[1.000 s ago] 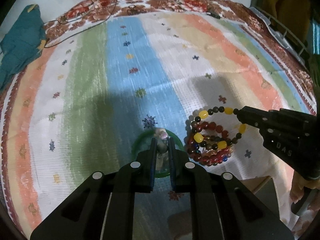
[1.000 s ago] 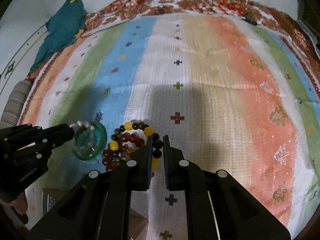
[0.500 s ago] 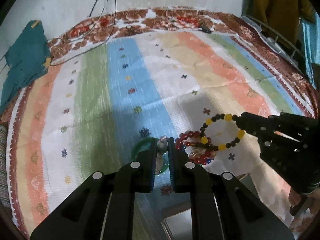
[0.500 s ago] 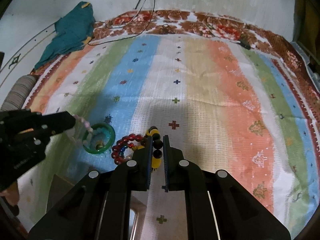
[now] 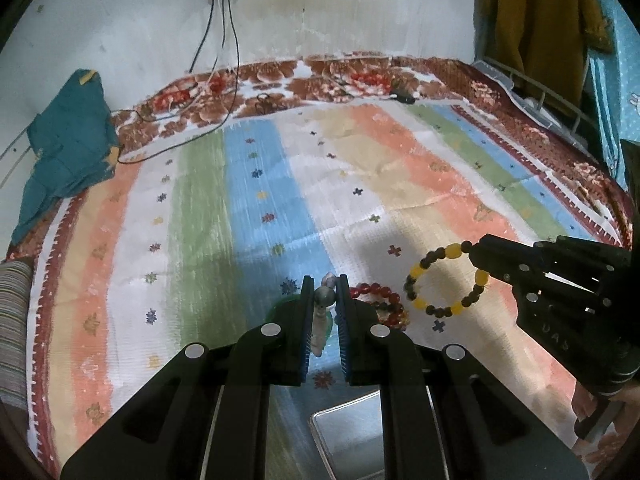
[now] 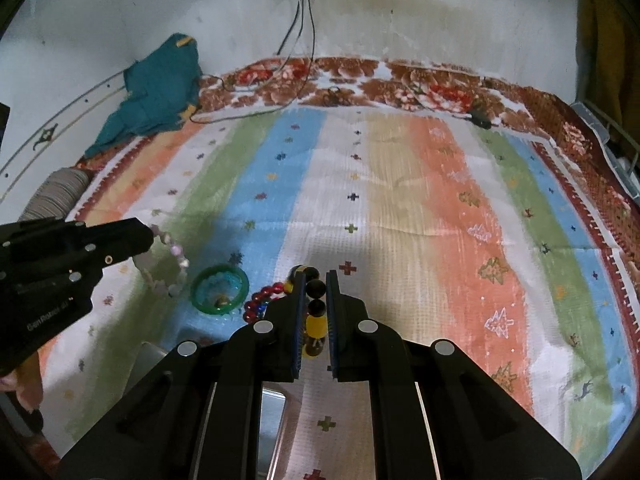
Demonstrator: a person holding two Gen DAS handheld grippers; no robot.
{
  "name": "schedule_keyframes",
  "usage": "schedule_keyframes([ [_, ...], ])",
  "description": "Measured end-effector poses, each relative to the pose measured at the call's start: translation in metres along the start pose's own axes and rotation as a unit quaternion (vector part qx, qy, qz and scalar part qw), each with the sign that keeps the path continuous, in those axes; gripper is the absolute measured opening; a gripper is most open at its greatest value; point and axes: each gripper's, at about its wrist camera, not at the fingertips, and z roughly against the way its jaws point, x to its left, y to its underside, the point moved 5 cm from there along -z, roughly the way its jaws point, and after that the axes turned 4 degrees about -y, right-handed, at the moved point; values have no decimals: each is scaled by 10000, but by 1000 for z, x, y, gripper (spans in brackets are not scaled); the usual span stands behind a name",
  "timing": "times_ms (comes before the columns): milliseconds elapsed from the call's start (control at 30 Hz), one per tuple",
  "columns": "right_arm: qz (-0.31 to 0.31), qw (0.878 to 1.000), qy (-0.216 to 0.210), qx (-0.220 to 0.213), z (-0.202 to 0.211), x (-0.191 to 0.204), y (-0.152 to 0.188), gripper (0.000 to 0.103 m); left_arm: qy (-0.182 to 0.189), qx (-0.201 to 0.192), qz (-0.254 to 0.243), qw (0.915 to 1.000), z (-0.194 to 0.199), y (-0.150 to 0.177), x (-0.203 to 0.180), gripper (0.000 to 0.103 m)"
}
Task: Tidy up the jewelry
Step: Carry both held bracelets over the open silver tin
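My left gripper [image 5: 325,300] is shut on a pale pink-and-grey bead bracelet [image 5: 325,297], which hangs as a loop [image 6: 176,249] above the striped bedspread [image 5: 280,168]. My right gripper [image 6: 316,292] is shut on a bracelet of dark and yellow beads [image 6: 316,326]; in the left wrist view it dangles as a ring [image 5: 454,249] from the right gripper's tip [image 5: 478,254]. A green bangle [image 6: 196,292] and a red bead bracelet [image 6: 260,300] lie on the bedspread below and between the two grippers. The left fingers partly hide the bangle [image 5: 278,307].
A metal tray [image 5: 348,432] sits at the near edge under the grippers. A teal cloth [image 6: 160,88] and cables [image 6: 296,60] lie at the far side by the wall. A striped pillow [image 6: 56,192] is on the left; a bed rail [image 5: 540,96] and hanging garment [image 5: 532,20] on the right.
Both grippers have risen, each lifting its bracelet off the pile. The yellow-and-dark bracelet now hangs free of the red one. Both views have tilted up toward the wall.
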Motion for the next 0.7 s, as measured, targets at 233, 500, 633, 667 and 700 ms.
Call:
schedule_keyframes([
  [233, 56, 9998, -142, -96, 15, 6, 1, 11, 144, -262, 232, 9993, 24, -2, -3, 11],
  [500, 172, 9990, -262, -308, 38, 17, 1, 11, 195, -406, 277, 9986, 42, 3, -3, 11],
  [633, 246, 9985, -330, -355, 48, 24, 3, 11, 241, -425, 309, 9983, 50, 6, -5, 11],
  [667, 260, 9984, -339, -361, 50, 26, 4, 11, 250, -423, 328, 9983, 52, 7, -6, 11],
  [700, 261, 9984, -348, -361, 51, 26, 5, 11, 268, -414, 352, 9982, 54, 8, -7, 11],
])
